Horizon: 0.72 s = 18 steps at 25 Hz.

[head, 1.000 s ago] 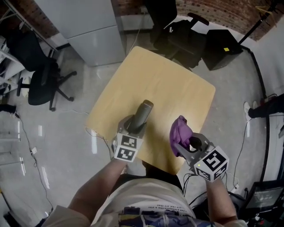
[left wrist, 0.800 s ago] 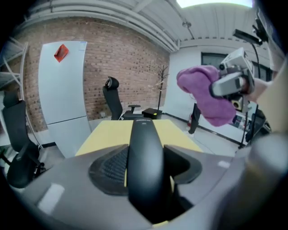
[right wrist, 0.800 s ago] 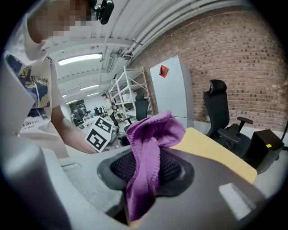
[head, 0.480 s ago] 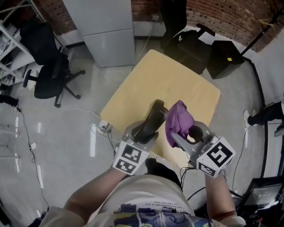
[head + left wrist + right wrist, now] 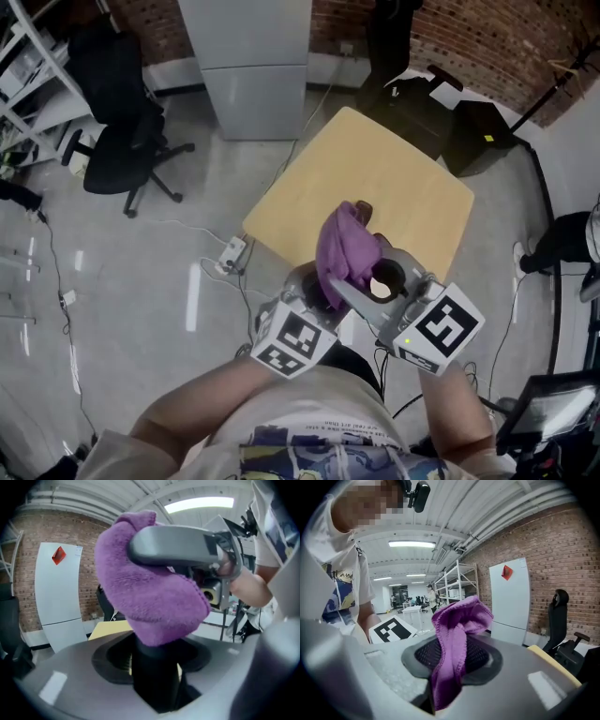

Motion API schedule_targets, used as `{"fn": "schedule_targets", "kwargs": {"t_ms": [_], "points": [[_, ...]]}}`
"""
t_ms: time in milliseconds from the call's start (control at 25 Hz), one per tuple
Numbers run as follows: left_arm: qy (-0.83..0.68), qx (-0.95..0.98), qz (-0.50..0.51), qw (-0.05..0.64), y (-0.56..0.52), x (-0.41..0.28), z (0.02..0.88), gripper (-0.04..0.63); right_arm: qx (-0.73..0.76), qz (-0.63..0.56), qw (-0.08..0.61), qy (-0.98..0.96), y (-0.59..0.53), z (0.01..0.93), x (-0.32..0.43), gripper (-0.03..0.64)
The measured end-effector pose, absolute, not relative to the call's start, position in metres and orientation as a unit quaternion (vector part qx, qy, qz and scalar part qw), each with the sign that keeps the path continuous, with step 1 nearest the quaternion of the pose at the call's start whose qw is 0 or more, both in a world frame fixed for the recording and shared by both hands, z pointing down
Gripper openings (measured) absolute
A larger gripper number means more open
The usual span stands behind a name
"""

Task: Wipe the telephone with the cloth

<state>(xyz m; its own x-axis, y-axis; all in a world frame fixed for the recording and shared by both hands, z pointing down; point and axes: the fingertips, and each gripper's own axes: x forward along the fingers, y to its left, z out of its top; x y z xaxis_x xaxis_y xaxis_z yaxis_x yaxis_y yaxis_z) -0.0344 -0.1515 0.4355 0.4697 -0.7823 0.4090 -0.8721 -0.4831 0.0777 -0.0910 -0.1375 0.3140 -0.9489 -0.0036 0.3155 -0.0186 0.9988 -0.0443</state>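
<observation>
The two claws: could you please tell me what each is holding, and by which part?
The left claw grips the telephone handset by one end; the right claw pinches the purple cloth by a bunched fold.

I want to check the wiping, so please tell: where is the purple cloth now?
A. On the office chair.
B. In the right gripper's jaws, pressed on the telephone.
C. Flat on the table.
B: the right gripper pinches the purple cloth, which lies over the telephone in the left gripper view.
</observation>
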Motion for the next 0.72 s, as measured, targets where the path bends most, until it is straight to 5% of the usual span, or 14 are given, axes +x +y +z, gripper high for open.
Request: {"fn": "schedule_targets", "kwargs": {"t_ms": [720], "points": [[-0.470, 0.867, 0.123, 0.115, -0.102, -0.051, 0.409, 0.256, 0.070, -0.034, 0.200, -0.977, -0.132, 0.321, -0.095, 0.107]]}}
